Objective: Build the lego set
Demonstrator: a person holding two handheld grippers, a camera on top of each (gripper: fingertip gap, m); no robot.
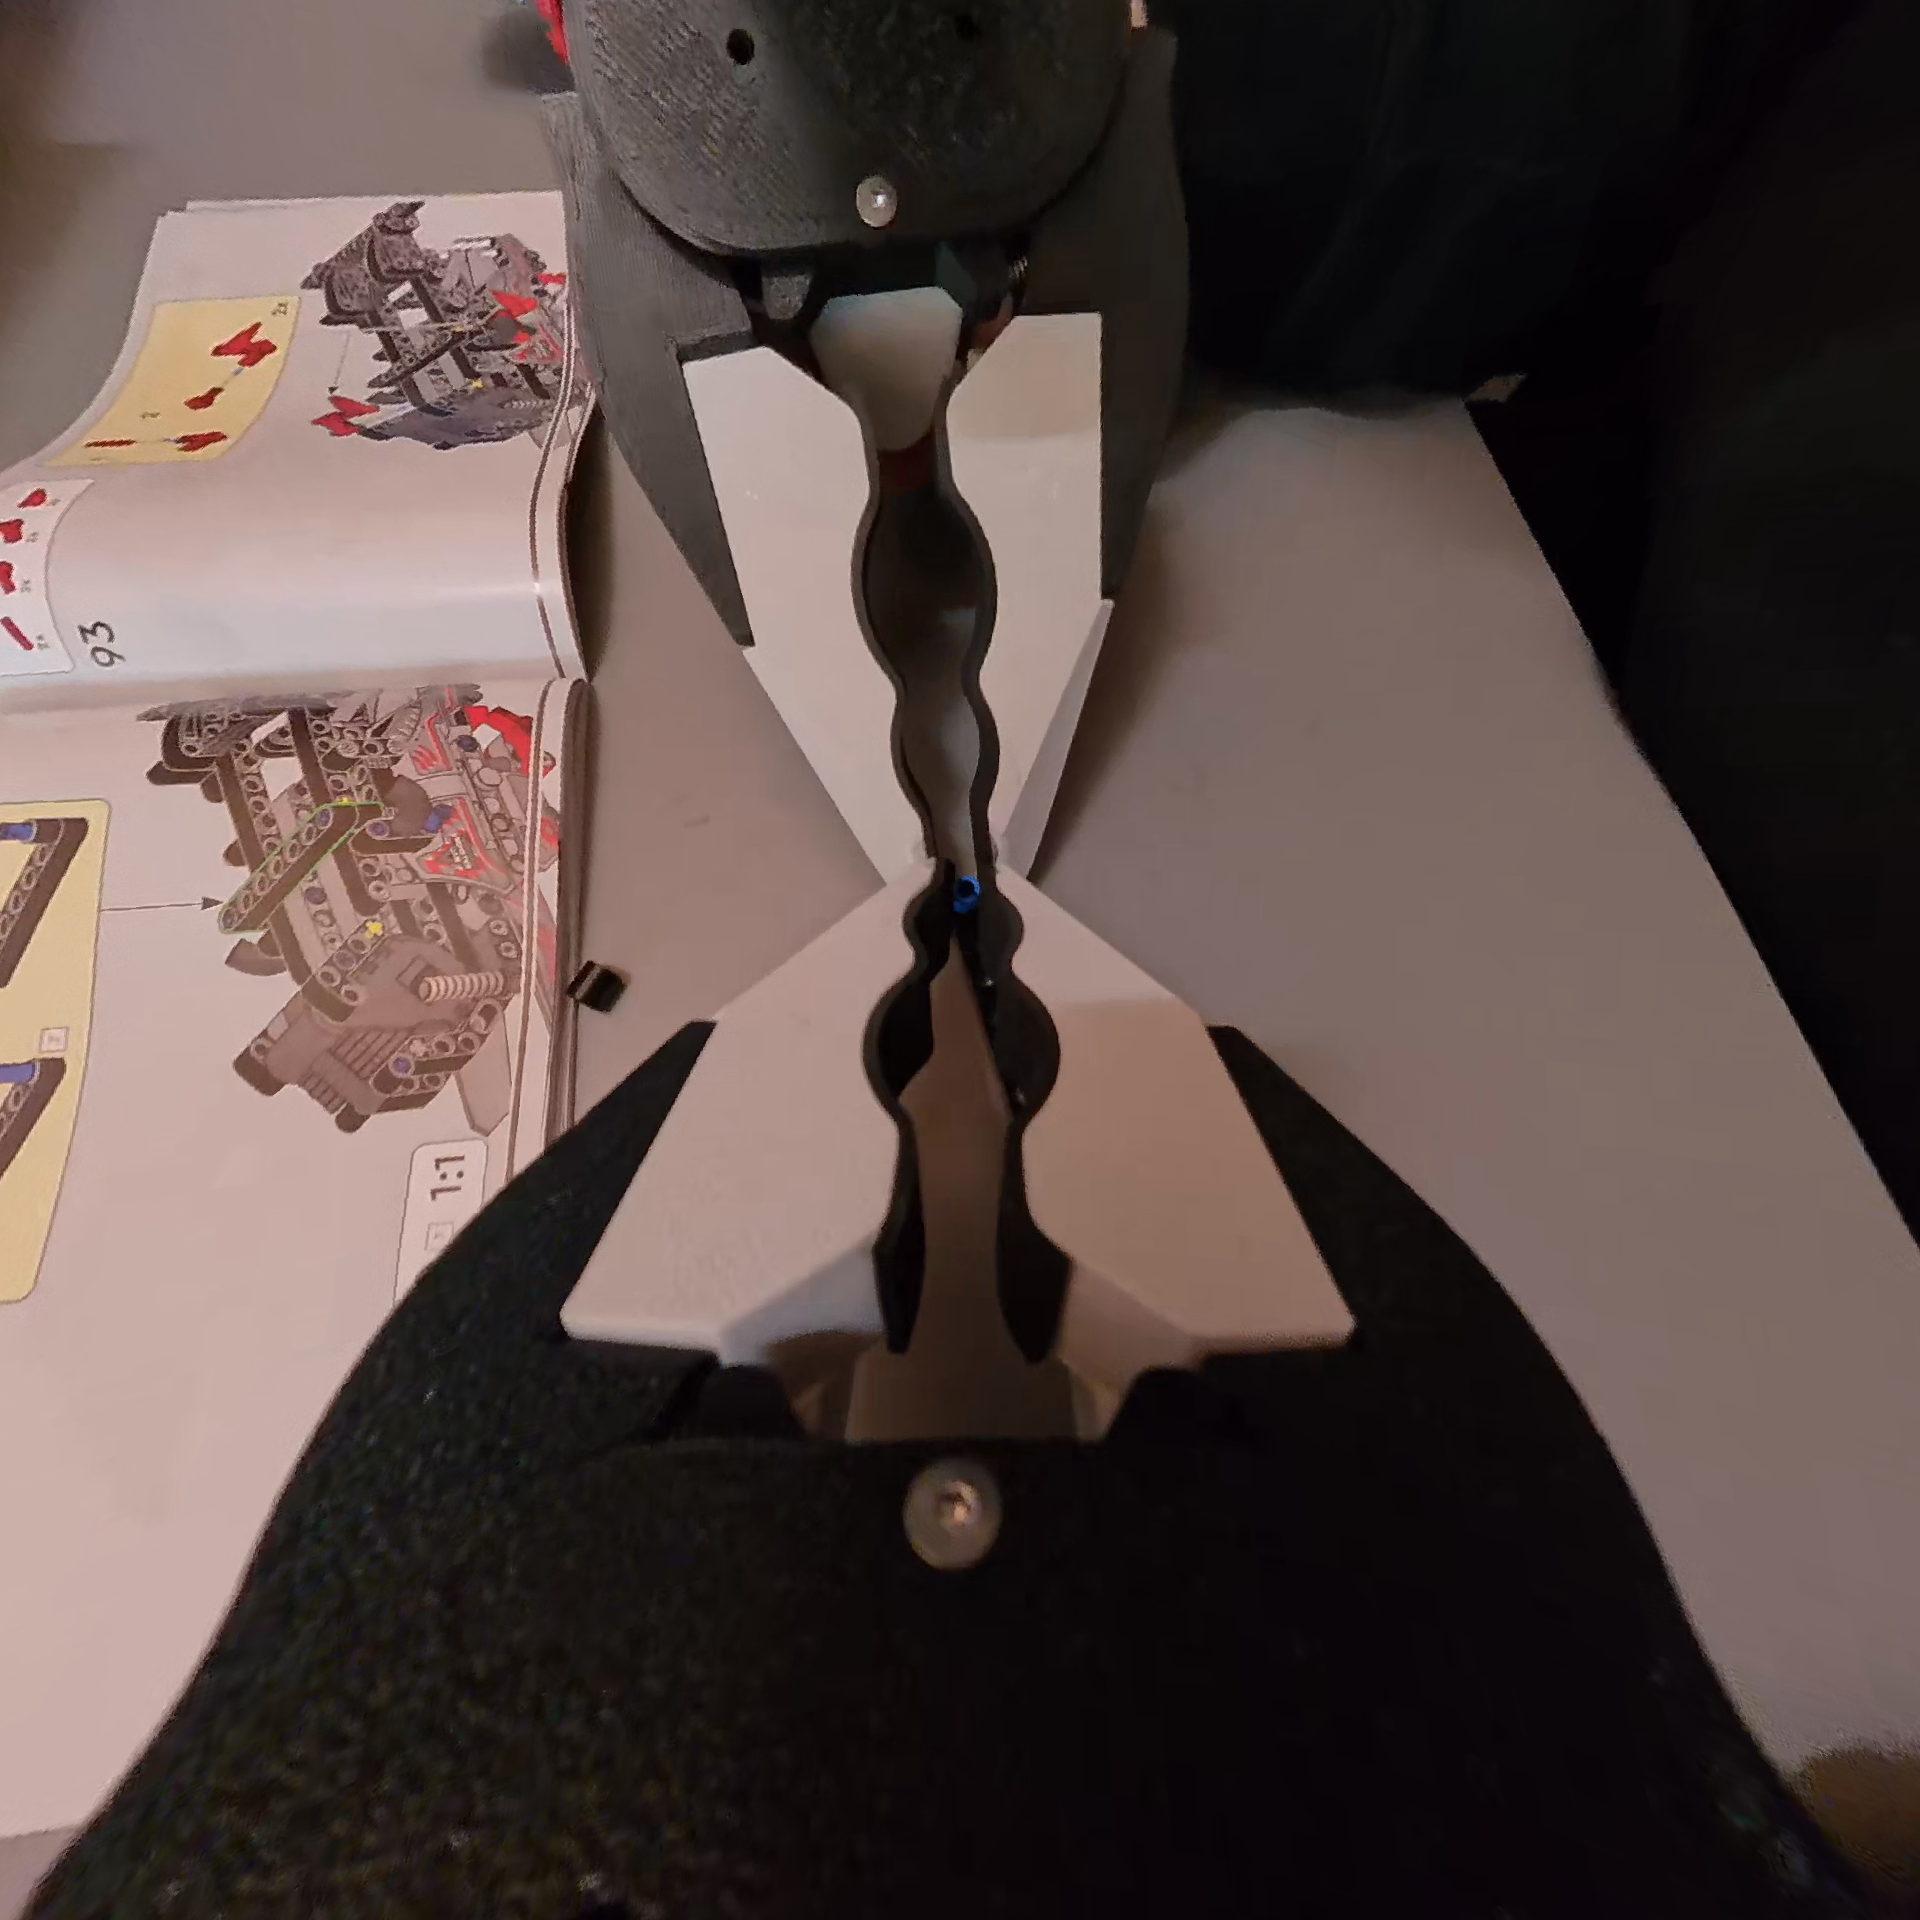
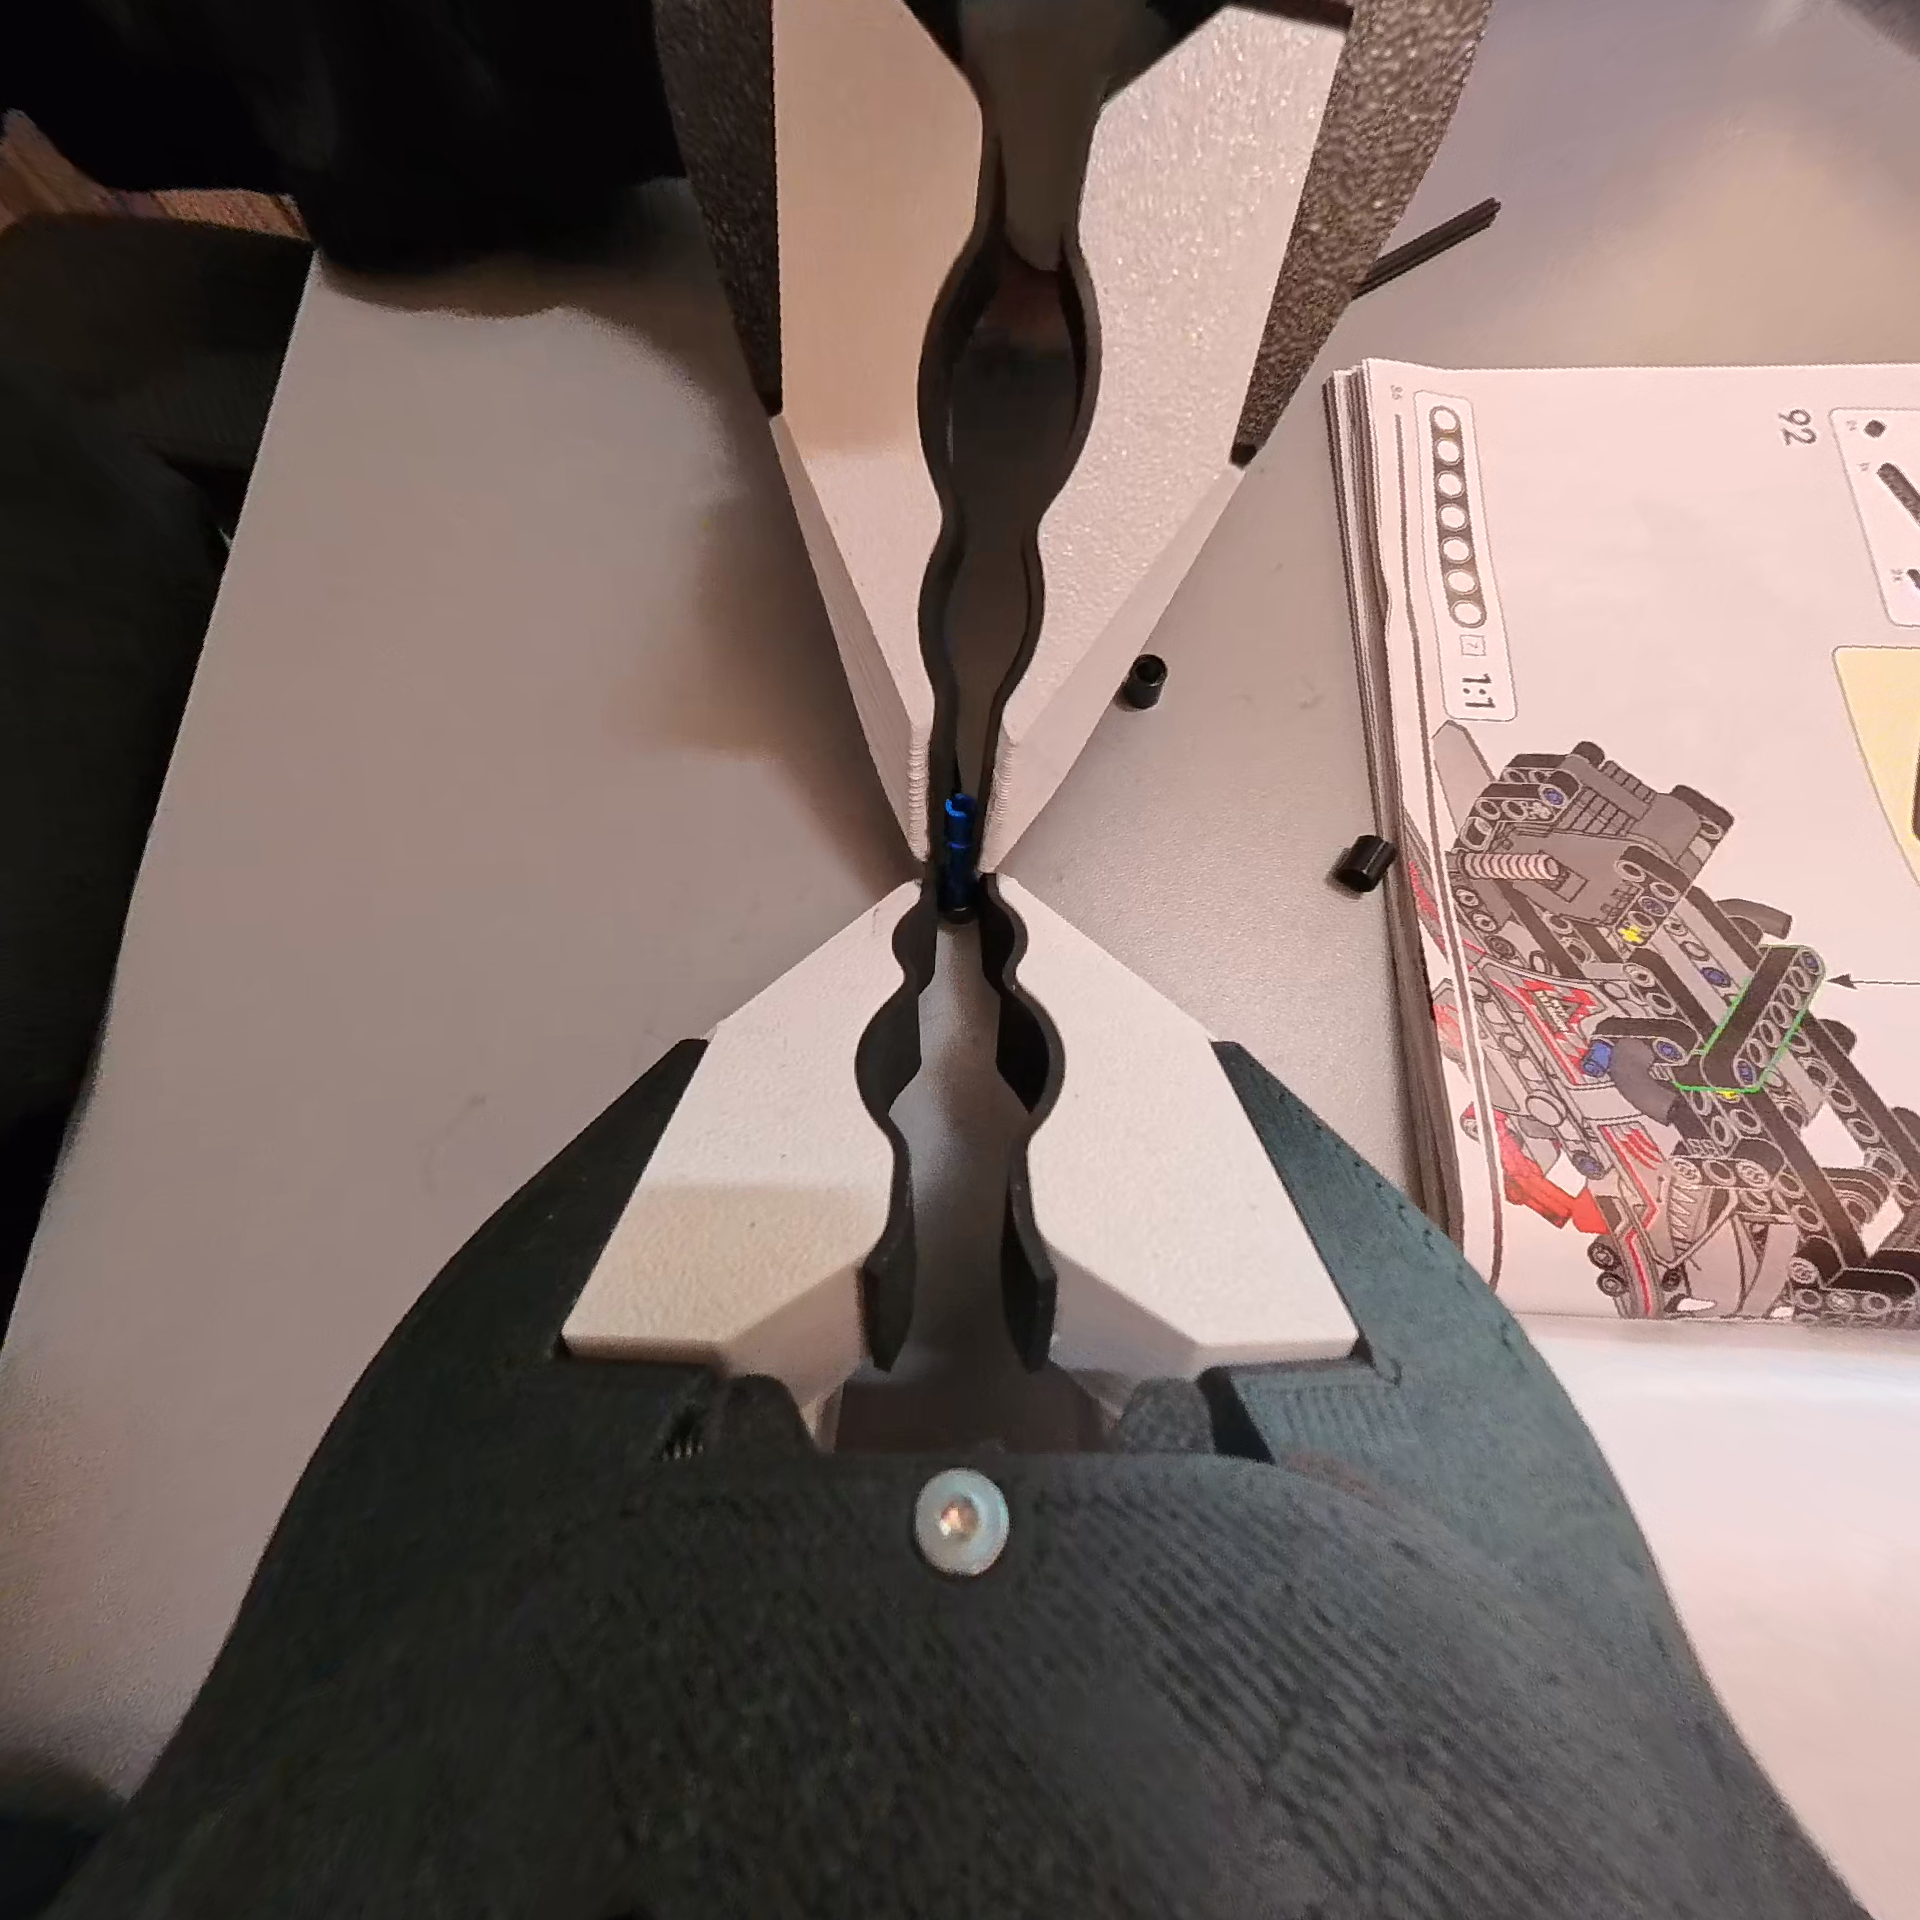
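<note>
Both grippers are shut and meet tip to tip over the white table (image 1: 1299, 831). A small blue pin (image 1: 966, 891) sits at the tips of my left gripper (image 1: 961, 904). In the right wrist view the blue pin (image 2: 956, 831) lies between the far left gripper's tips and runs into a small black piece (image 2: 958, 910) pinched in my right gripper (image 2: 956, 899). The right gripper (image 1: 951, 842) faces me in the left wrist view. How deep the pin sits in the black piece is hidden.
An open instruction booklet (image 1: 312, 831) lies beside the grippers; it also shows in the right wrist view (image 2: 1662, 831). Loose small black pieces (image 2: 1143, 681) (image 2: 1361, 862) (image 1: 597, 985) lie near its edge. A black axle (image 2: 1444, 244) lies farther off. The table edge (image 1: 1621, 727) borders darkness.
</note>
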